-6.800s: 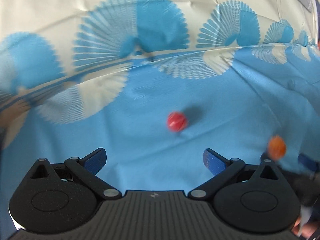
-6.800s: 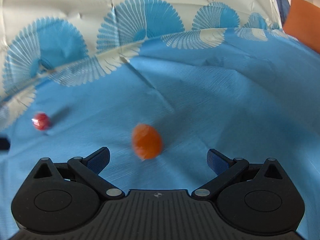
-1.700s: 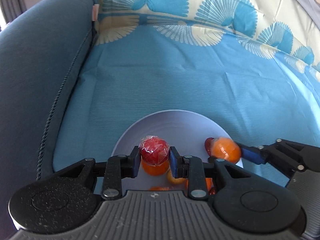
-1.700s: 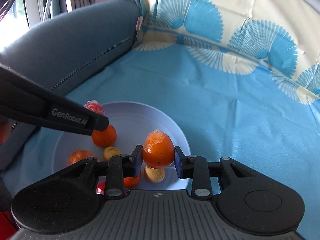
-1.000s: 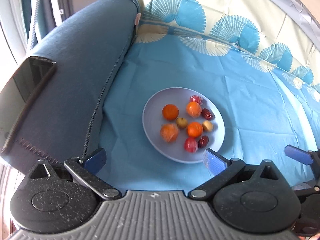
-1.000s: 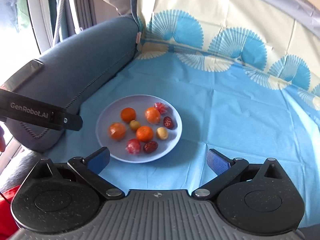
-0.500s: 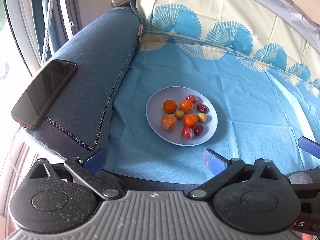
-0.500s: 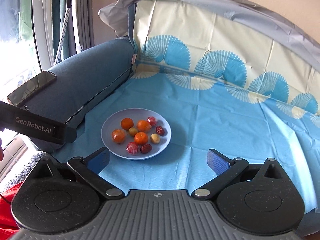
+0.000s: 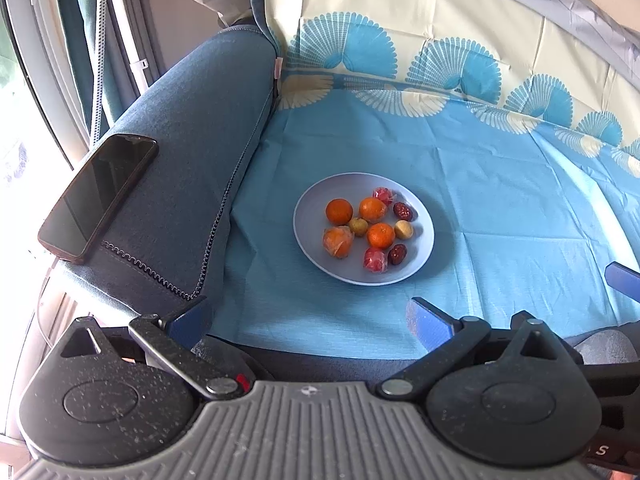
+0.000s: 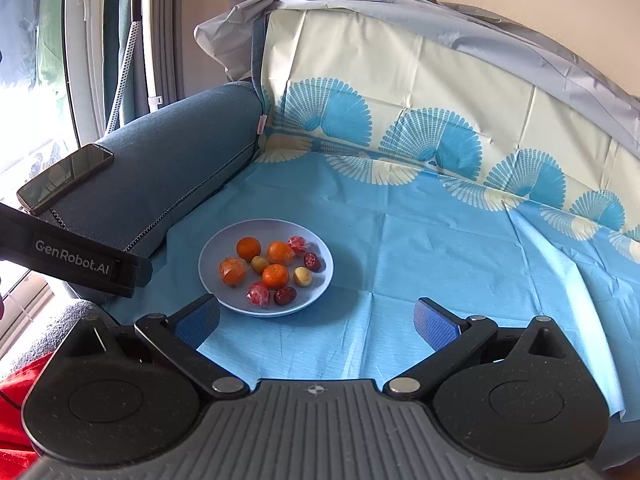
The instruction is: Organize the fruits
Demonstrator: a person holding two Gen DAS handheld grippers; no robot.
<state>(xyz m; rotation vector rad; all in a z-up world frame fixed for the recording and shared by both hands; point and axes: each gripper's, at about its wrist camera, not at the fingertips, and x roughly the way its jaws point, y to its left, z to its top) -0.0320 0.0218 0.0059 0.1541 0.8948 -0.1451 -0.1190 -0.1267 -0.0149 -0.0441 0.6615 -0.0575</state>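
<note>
A pale blue plate (image 9: 424,236) sits on the blue cloth over the sofa seat; it also shows in the right wrist view (image 10: 324,276). It holds several fruits: oranges (image 9: 339,211), small yellow fruits (image 9: 403,229), dark red dates (image 9: 397,254) and red wrapped fruits (image 9: 375,260). My left gripper (image 9: 308,316) is open and empty, pulled back well short of the plate. My right gripper (image 10: 316,320) is open and empty, also back from the plate. The left gripper's body (image 10: 76,258) crosses the right wrist view at the left.
A dark phone (image 9: 98,196) lies on the blue sofa armrest (image 9: 192,128) left of the plate. The patterned cloth (image 10: 440,152) runs up the backrest. A window and curtain (image 10: 80,60) stand at the far left. Red fabric (image 10: 16,408) shows at the bottom left.
Both grippers have let go of a red fruit and an orange onto the plate and opened. They have since pulled back and up, so the plate looks smaller and farther.
</note>
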